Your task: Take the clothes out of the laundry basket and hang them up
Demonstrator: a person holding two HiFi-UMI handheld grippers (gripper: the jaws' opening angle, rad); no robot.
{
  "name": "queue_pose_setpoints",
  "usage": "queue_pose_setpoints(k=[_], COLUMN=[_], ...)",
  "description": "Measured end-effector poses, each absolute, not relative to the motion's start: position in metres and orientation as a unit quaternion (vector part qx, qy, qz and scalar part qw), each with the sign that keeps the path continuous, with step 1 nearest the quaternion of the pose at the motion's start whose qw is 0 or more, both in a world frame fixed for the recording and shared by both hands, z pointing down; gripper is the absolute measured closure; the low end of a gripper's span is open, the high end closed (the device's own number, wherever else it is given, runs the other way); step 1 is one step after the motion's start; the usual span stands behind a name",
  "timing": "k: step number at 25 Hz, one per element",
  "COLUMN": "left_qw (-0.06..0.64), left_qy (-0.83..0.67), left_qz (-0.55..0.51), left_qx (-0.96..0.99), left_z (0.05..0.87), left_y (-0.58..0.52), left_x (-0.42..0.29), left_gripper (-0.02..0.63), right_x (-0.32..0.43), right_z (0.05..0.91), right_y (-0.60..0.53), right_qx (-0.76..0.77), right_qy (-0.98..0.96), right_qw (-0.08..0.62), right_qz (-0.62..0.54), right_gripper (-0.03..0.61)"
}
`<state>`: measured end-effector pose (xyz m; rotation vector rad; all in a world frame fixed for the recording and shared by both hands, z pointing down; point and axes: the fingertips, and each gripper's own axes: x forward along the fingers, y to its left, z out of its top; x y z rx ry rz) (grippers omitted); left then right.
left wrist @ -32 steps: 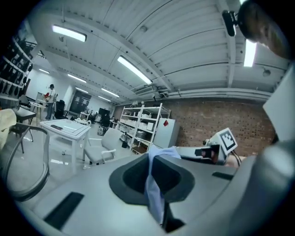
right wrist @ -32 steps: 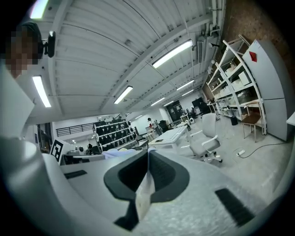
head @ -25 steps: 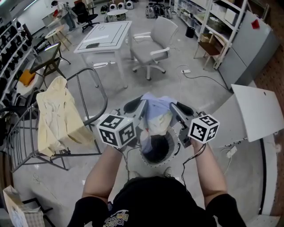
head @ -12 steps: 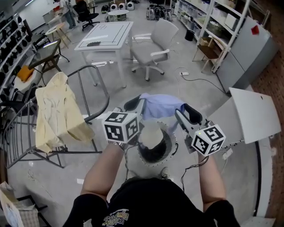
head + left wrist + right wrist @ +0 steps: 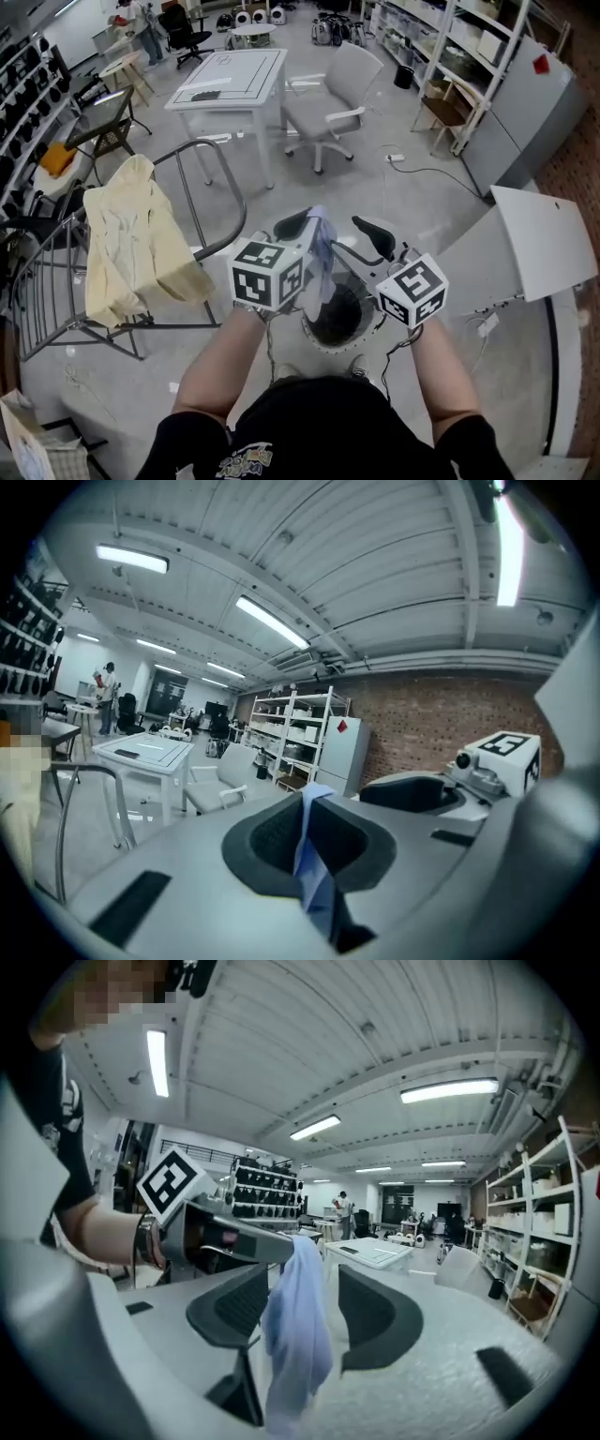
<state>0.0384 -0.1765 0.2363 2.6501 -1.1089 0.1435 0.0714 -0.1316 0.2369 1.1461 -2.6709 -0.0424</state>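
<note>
Above the concrete floor [image 5: 122, 394], my left gripper [image 5: 309, 225] pinched the blue shirt [image 5: 323, 251] — it dangled loose between my right gripper's [image 5: 361, 241] just-opened jaws.

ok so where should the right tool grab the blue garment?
Grip the hanging fold just below the left tool's pinch, coming in level from the right with a jaw on either side of the cloth. The left tool is shut on the top edge, so the blue garment drapes straight down as a narrow strip. The right tool's jaws have just been opening and straddle it without pressing.
</note>
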Motion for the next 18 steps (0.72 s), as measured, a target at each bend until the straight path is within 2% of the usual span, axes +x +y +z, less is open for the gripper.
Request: queue_pose_setpoints(k=[6,7,9,10,12,17,18], left_qw=[0.101,0.104,0.115,0.122,0.135,0.121,0.116], left_qy=[-0.344,-0.339,-0.332,-0.329,-0.323,-0.314,-0.316], left_qz=[0.080,0.081,0.080,0.077,0.070,0.066,0.065], left_qx=[0.930,0.932,0.933,0.933,0.934,0.939,0.939], left_z=[0.242,0.244,0.250,0.252,0.255,0.258,0.259], left_y=[-0.157,-0.155,-0.152,-0.151,-0.149,-0.133,-0.130], left_x=[0.034,0.032,0.027,0.025,0.021,0.019,0.019], left_gripper=[0.600,0.600,0.600,0.600,0.600,0.595,0.576], right_x=[0.021,0.018,0.016,0.016,0.018,0.037,0.043], right_z=[0.266,0.270,0.278,0.281,0.281,0.263,0.258], right_y=[-0.141,-0.142,-0.141,-0.139,-0.135,-0.130,-0.130], right_qx=[0.362,0.362,0.360,0.358,0.349,0.339,0.341], right_qy=[-0.904,-0.901,-0.896,-0.896,-0.900,-0.921,-0.924], right_qw=[0.217,0.229,0.248,0.252,0.252,0.193,0.176], right_qz=[-0.065,-0.068,-0.073,-0.075,-0.070,-0.010,0.001], right_gripper=[0.319,0.348,0.478,0.504,0.541,0.549,0.551])
